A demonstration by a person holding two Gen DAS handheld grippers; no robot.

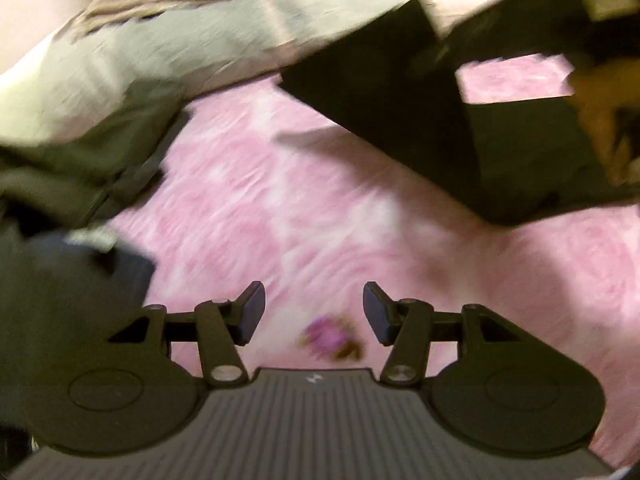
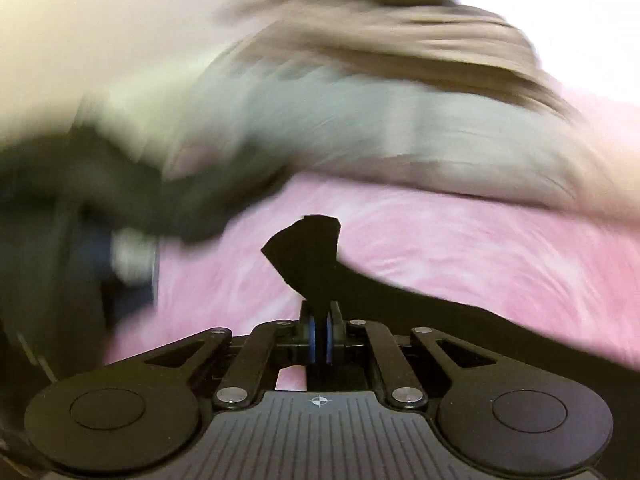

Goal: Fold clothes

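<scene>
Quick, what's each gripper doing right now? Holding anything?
Left gripper: open, nothing between its fingers, only the pink bedcover below.
Right gripper: closed, pinching a black cloth.

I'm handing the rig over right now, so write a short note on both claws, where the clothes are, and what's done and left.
Right claw: shut on a corner of the black cloth garment.
Left claw: open, empty, over the pink patterned bedspread.
Black garment is lifted above the bedspread. A pile of grey and beige clothes lies behind it; both views are blurred.
Done: black garment picked up.
Left: fold it, then the pile.
</scene>
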